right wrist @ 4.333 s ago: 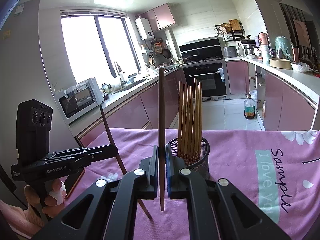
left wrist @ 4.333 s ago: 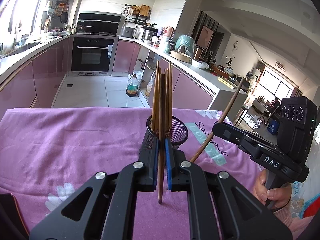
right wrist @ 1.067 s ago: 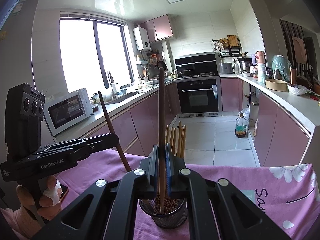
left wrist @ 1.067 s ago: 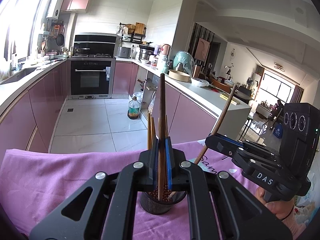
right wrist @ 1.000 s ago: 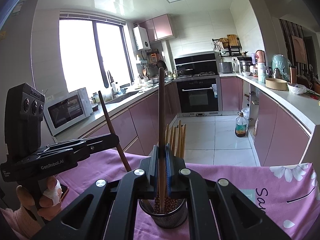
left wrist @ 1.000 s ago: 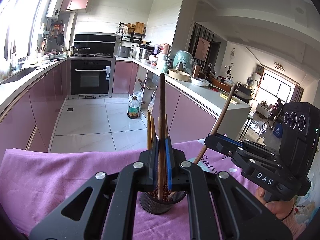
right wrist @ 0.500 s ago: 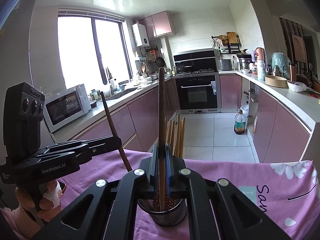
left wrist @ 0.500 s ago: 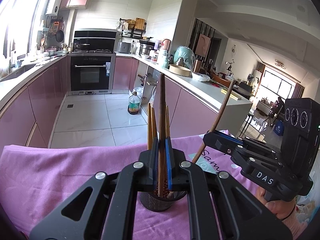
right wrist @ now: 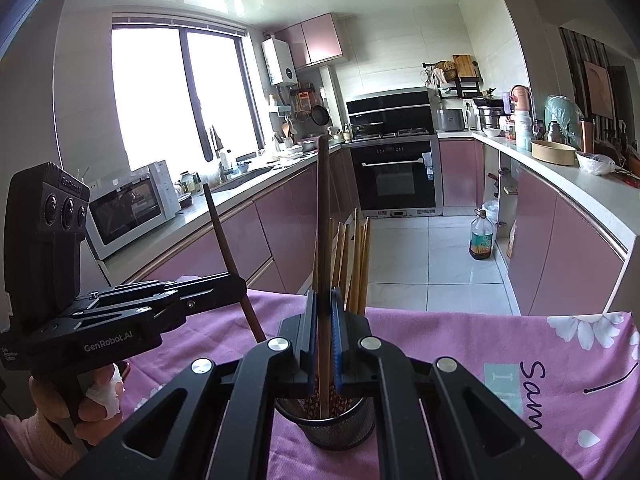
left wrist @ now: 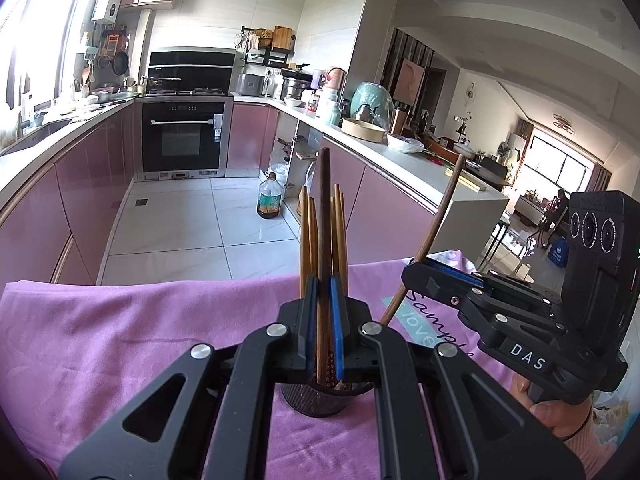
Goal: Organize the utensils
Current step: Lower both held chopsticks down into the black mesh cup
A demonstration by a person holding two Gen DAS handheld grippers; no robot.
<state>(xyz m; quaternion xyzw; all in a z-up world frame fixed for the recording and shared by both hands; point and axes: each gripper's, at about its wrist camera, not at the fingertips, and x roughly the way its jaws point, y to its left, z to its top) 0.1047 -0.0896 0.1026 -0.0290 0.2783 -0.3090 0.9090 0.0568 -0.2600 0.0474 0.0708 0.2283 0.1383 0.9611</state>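
Note:
My left gripper (left wrist: 323,294) is shut on a dark brown chopstick (left wrist: 323,208) that stands upright. Its lower end hangs in line with the mouth of a black mesh cup (left wrist: 320,402), which holds several light wooden chopsticks (left wrist: 305,232). My right gripper (right wrist: 323,308) is shut on a second dark chopstick (right wrist: 323,200), also upright, whose tip reaches into the mesh cup (right wrist: 340,430). Each view shows the other gripper from the side: the right gripper (left wrist: 416,276) with its slanted chopstick (left wrist: 440,216), and the left gripper (right wrist: 240,285) with its chopstick (right wrist: 224,236).
A purple cloth (left wrist: 120,340) with white flowers and lettering covers the table. Its far edge drops to the tiled kitchen floor, where an oil bottle (left wrist: 269,200) stands. Pink cabinets run along both sides. A person's hand (right wrist: 96,396) grips the left handle.
Since the earliest frames both grippers have come forward over the mesh cup, which now sits beneath the fingers. Over the last second the views only drift slightly; both grips are unchanged.

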